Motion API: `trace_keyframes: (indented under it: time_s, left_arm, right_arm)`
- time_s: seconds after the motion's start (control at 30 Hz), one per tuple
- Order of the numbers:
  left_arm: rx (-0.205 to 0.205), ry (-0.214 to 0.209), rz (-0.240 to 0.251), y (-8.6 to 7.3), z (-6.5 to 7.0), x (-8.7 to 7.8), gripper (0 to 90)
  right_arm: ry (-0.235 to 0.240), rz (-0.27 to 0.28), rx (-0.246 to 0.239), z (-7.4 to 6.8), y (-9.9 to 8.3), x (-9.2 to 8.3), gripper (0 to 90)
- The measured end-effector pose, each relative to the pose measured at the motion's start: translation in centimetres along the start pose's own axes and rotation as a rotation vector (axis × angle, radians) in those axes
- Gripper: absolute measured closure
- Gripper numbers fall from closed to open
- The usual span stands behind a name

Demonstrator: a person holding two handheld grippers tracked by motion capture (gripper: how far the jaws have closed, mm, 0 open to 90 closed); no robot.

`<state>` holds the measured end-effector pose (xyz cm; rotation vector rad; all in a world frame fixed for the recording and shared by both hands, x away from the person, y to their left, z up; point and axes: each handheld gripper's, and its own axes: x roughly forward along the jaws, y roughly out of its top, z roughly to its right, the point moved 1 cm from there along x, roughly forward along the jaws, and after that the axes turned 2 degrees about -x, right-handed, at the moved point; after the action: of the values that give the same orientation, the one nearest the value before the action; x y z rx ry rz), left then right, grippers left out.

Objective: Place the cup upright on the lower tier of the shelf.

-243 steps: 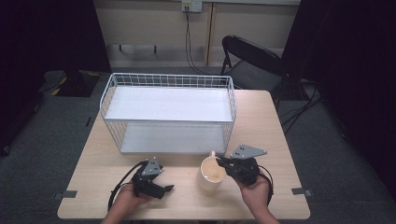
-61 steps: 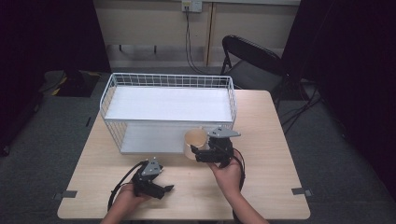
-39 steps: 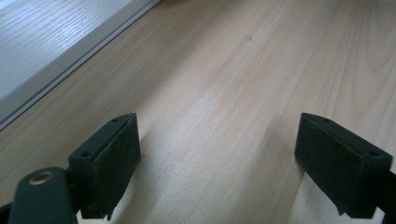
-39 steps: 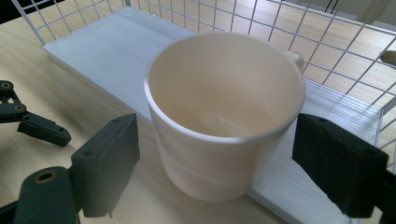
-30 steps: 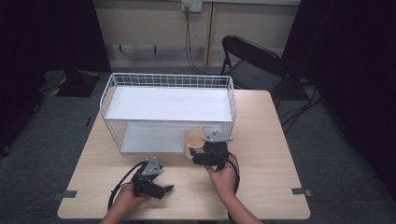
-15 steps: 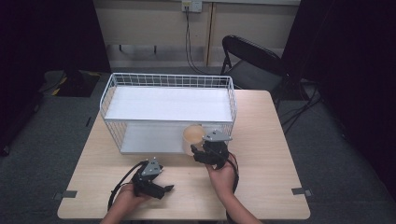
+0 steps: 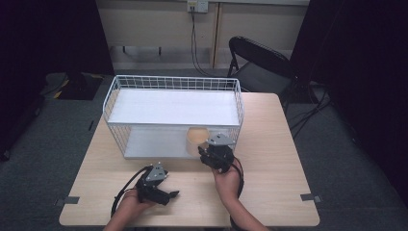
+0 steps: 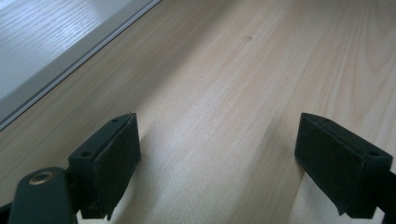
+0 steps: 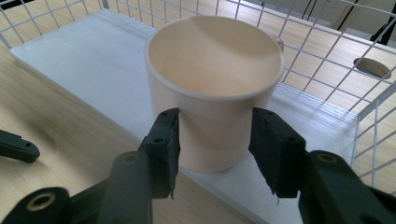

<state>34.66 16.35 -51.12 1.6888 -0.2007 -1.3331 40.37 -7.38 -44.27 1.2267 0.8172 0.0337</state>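
Two tools: right tool [image 9: 212,140] clamps cup [image 9: 214,88]; left tool [image 8: 219,163] spread, empty, over table [image 8: 224,70].

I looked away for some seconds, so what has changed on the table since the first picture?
The right tongs, shut on the cup, carried it from the table's near edge forward to the rack's lower shelf, where it now sits at the front edge. The left tongs stayed open, resting on the table; the rack has not moved.

The rack [image 7: 173,113] stands mid-bench [image 7: 279,163]; the cup [image 9: 212,88] sits on its lower shelf (right end), a chair [image 7: 262,65] behind the bench.
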Motion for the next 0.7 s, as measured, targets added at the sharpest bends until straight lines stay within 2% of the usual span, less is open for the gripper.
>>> trace_keyframes:
  time_s: [0.4, 0.63, 0.7]
  left_arm:
    - [0.0, 0.0, 0.0, 0.0, 0.0, 0.0, 13.9]
    - [0.0, 0.0, 0.0, 0.0, 0.0, 0.0, 13.9]
    - [0.0, 0.0, 0.0, 0.0, 0.0, 0.0, 13.9]
  right_arm:
    - [-0.018, 0.007, -0.02, -0.15, 0.17, 0.5, 64.7]
    - [-0.023, 0.015, -0.004, 0.07, 0.08, 0.53, 56.7]
    - [-0.003, 0.015, 0.009, 0.18, 0.05, 0.39, 52.3]
